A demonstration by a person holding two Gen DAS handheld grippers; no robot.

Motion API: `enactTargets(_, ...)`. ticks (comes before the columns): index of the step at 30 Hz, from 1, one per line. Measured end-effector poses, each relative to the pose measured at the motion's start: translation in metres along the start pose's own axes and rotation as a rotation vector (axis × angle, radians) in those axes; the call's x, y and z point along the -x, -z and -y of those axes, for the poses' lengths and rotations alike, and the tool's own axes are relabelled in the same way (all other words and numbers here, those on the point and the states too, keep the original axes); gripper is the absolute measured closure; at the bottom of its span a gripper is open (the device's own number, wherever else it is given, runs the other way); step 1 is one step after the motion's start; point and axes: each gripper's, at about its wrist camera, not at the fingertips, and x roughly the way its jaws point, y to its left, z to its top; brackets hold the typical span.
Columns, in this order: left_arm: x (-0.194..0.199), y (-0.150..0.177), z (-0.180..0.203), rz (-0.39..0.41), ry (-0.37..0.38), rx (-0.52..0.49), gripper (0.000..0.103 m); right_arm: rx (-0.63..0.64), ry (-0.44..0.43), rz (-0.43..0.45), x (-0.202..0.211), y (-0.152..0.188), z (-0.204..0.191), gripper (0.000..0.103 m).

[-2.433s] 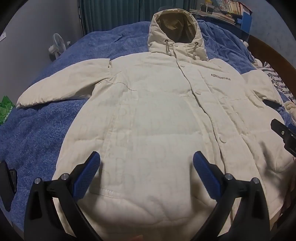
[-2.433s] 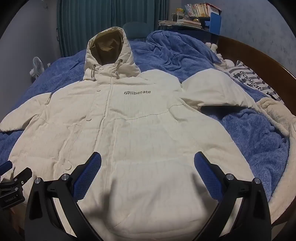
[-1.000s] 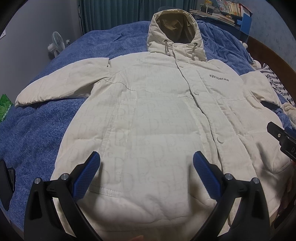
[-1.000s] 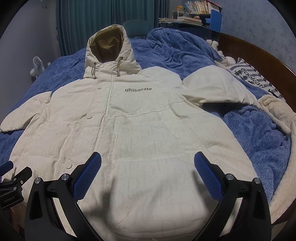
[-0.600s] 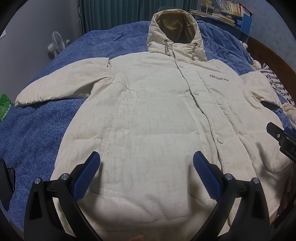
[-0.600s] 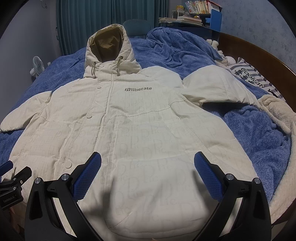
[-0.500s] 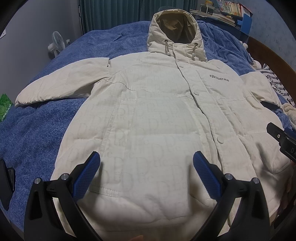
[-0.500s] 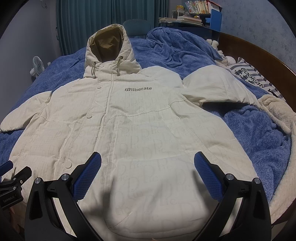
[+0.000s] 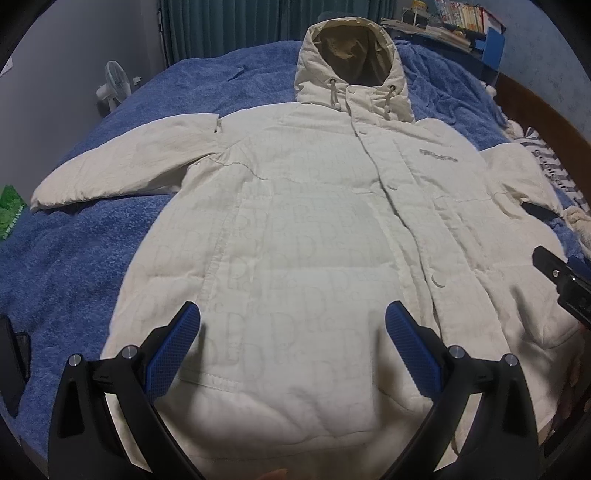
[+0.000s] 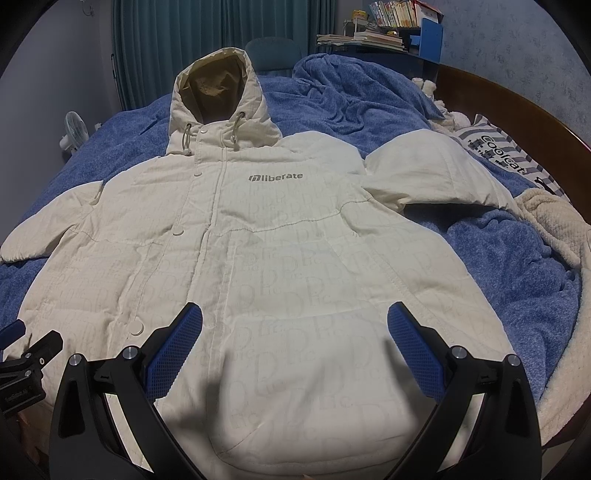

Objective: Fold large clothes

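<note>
Nearest me, my left gripper (image 9: 291, 325) hangs with its blue pads spread wide and nothing between them, just above the lower front of the coat (image 9: 314, 240); my right gripper (image 10: 294, 326) is likewise spread and empty over the coat's other half, near the hem. Over the last couple of seconds almost nothing has shifted: both views drew back a touch and then settled, and the coat lies as it did, so I judge the folding has not begun and I am only lining up for a first grasp. The coat itself lies face up and buttoned on the blue bedspread (image 9: 74, 240), its hem toward me. Further out, one sleeve (image 9: 122, 166) stretches flat to the left, and the other sleeve (image 10: 436, 173) lies out to the right, puffed up. Beyond the chest lettering, the hood (image 10: 218, 92) stands open at the far end. Of containers I see only a shelf with books (image 10: 391, 18) at the back wall; no basket or box is in view for the folded coat.
</note>
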Motion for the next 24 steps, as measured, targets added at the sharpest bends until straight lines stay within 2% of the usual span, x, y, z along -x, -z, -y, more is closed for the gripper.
enactTargets(3, 0.002, -0.003, 0.003, 0.009, -0.031, -0.001, 0.007, 0.006, 0.001, 0.031, 0.005, -0.002, 0.002, 0.006)
enactTargets(6, 0.004, -0.004, 0.007, 0.019, 0.022, -0.027, 0.007, -0.002, 0.016, 0.098, 0.016, -0.01, 0.011, 0.006)
enactTargets(9, 0.011, -0.003, 0.015, 0.049, 0.147, -0.11, 0.007, -0.049, 0.073, 0.187, 0.028, -0.03, 0.037, 0.006)
enactTargets(11, 0.015, -0.005, 0.012, 0.059, 0.278, -0.093, 0.007, -0.117, 0.093, 0.222, 0.028, -0.044, 0.063, 0.006)
enactTargets(12, 0.015, -0.008, 0.009, 0.051, 0.288, -0.065, 0.007, -0.128, 0.098, 0.221, 0.024, -0.05, 0.072, 0.006)
enactTargets(14, 0.012, -0.02, 0.009, 0.044, 0.214, -0.066, 0.007, -0.135, 0.13, 0.192, 0.011, -0.064, 0.089, 0.006)
enactTargets(16, 0.015, -0.039, 0.012, 0.097, 0.085, -0.11, 0.007, -0.168, 0.129, 0.16, -0.003, -0.081, 0.105, 0.006)
enactTargets(18, 0.018, -0.058, 0.015, 0.148, 0.056, -0.15, 0.007, -0.215, 0.108, 0.204, -0.011, -0.097, 0.125, 0.006)
enactTargets(20, 0.021, -0.082, 0.017, 0.193, 0.052, -0.162, 0.007, -0.218, 0.122, 0.232, -0.021, -0.111, 0.135, 0.006)
enactTargets(22, 0.015, -0.102, 0.016, 0.197, 0.058, -0.149, 0.007, -0.229, 0.143, 0.171, -0.048, -0.127, 0.152, 0.006)
enactTargets(24, -0.005, -0.12, 0.012, 0.164, 0.015, -0.128, 0.007, -0.305, 0.15, 0.063, -0.083, -0.131, 0.177, 0.006)
